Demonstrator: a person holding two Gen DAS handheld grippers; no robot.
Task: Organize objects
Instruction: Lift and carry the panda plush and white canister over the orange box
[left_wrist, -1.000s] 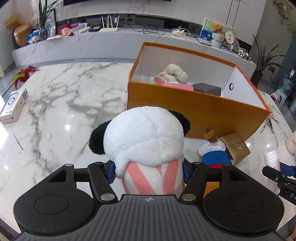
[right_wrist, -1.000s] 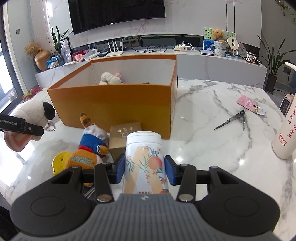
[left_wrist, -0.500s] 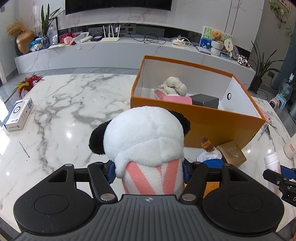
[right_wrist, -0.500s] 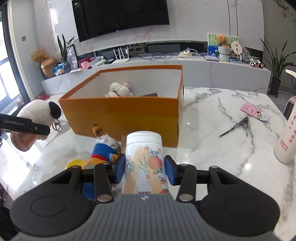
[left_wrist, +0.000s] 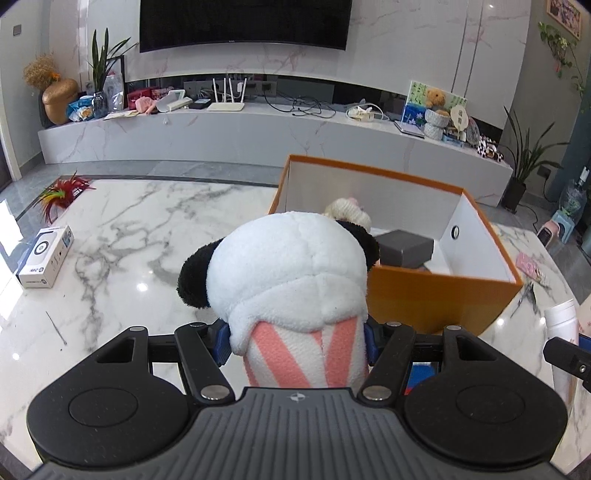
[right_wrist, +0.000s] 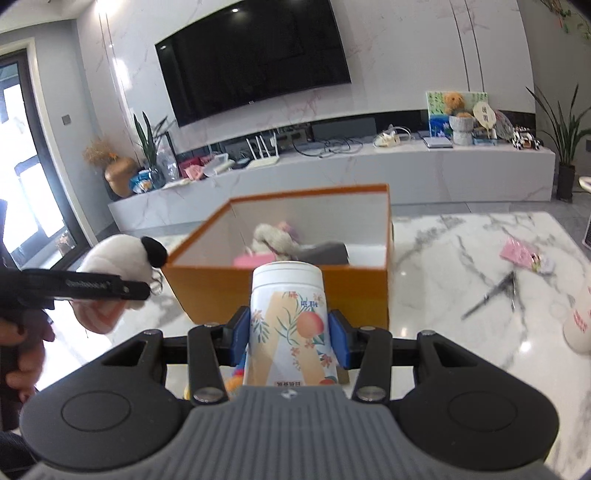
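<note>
Above the worktop (left_wrist: 110, 236), a panda (left_wrist: 291, 273) was clamped in the left tool (left_wrist: 295, 341) and a can (right_wrist: 288, 325) in the right tool (right_wrist: 288, 334) — neither yet boxed; the box (left_wrist: 436, 295) already held several things.

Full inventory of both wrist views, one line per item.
Panda plush: 1, white, black and pink, in left tool.
Canister: 1, white, peach print, in right tool.
Box: 1, orange, open, on table.
Grey box: 1, inside box.
Cream plush: 1, inside box.
White carton: 1, table's left edge.
Scissors: 1, dark, right of box.
Table: 1, white marble.
Left tool: gripping panda.
Right tool: gripping canister.
</note>
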